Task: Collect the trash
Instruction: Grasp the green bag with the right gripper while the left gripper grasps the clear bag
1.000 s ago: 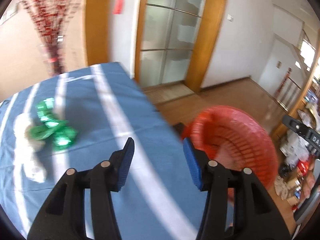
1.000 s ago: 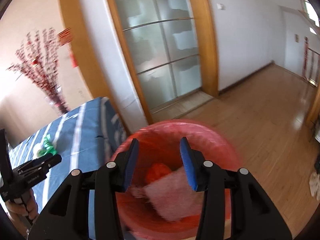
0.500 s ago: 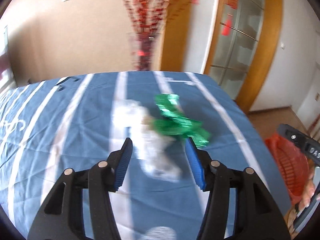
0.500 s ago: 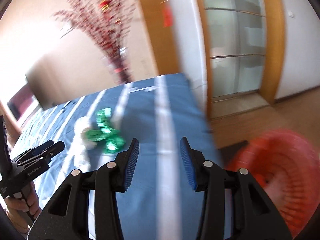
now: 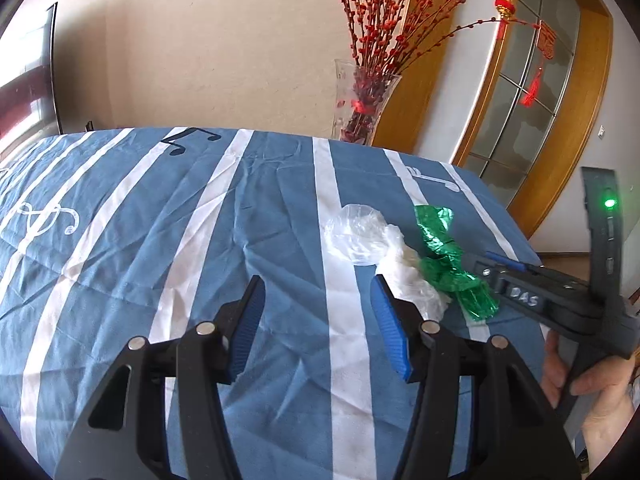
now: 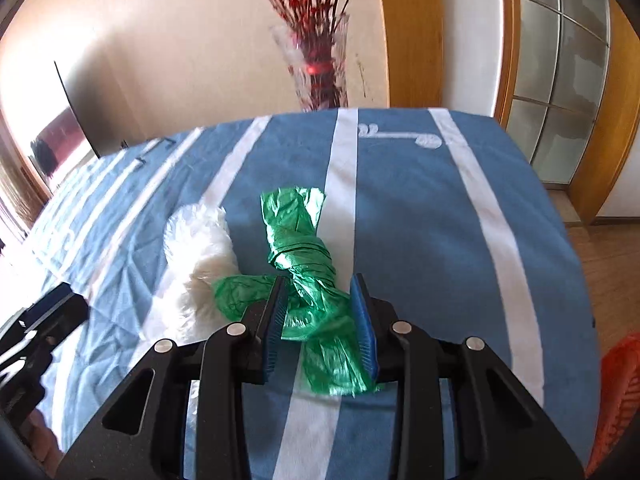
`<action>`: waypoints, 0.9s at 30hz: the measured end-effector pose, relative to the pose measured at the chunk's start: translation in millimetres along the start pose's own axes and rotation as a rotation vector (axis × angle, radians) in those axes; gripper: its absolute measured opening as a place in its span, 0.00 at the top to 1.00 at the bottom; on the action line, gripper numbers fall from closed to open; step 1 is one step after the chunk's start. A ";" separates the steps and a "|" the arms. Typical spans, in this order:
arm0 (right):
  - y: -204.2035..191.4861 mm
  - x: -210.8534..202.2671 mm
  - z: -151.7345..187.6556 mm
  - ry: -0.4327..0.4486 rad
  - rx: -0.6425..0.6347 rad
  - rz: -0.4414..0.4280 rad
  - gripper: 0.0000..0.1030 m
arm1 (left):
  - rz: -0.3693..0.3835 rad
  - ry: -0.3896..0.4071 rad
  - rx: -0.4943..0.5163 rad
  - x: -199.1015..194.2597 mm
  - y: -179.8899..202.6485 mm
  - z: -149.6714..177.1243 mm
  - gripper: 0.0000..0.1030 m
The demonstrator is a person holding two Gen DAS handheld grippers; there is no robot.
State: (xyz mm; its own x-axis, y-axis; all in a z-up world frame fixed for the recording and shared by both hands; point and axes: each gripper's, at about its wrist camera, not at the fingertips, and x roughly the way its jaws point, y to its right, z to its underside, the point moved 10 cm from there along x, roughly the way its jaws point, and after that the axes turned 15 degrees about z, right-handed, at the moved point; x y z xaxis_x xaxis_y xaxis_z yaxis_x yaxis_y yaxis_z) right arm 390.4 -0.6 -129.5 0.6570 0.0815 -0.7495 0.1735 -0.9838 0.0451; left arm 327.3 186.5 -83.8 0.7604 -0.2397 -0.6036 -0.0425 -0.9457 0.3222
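Step in hand: pickup of the next piece of trash.

Green bag (image 6: 308, 280): knotted plastic, lying on the blue striped cloth (image 6: 420, 208), touching the white bag (image 6: 200, 256) on its left.

Right gripper (image 6: 320, 300): you are straddling the green bag's lower folds, jaws apart, a pad on each side, not yet clamped.

Left gripper (image 5: 316, 316): you are hovering over bare cloth, jaws apart and empty, the white bag just beside its right pad.

Bin (image 6: 616, 400): red, at the right edge past the cloth's corner.

Next move, as judged: you are needing to close on the bunched knot, not a loose flap, before lifting toward the bin.
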 end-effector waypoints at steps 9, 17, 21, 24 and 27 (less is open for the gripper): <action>31.4 6.5 22.1 -0.058 0.023 0.056 0.91 | 0.021 -0.045 0.044 24.8 21.8 0.1 0.46; 114.4 -28.3 39.5 -0.010 0.146 0.134 0.92 | 0.040 -0.131 0.058 72.3 55.2 7.7 0.43; 135.4 -43.0 45.5 0.003 0.163 0.136 0.92 | -0.013 -0.174 0.049 93.1 50.8 15.3 0.43; 145.8 -55.6 51.1 0.018 0.178 0.137 0.92 | -0.042 -0.177 0.052 100.8 47.7 17.8 0.65; 154.1 -68.5 51.9 0.046 0.192 0.140 0.92 | -0.006 -0.166 0.045 93.7 54.5 18.2 0.79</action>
State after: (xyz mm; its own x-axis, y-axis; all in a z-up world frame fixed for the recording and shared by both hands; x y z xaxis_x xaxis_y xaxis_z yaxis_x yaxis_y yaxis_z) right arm 334.0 -166.1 -105.5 0.6980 -0.0552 -0.7139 -0.0613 -0.9980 0.0172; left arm 384.4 108.5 -136.1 0.6436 -0.2635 -0.7186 -0.0703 -0.9552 0.2874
